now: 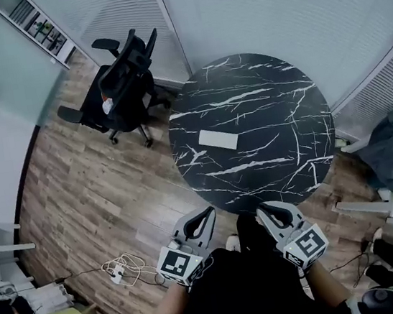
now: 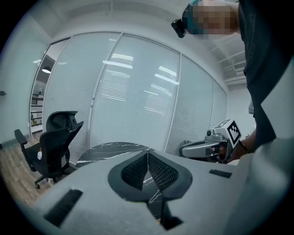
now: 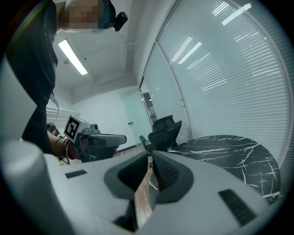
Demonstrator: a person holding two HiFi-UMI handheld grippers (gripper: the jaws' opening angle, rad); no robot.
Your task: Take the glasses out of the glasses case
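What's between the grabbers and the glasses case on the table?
Just bare tabletop. In the head view, nothing lies between the left gripper, the right gripper and the glasses case.

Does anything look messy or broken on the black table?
No, nothing stands out there. The glasses case lies flat and alone on the round table, with no spill around it. The only mess is a tangle of white cable on the wooden floor.
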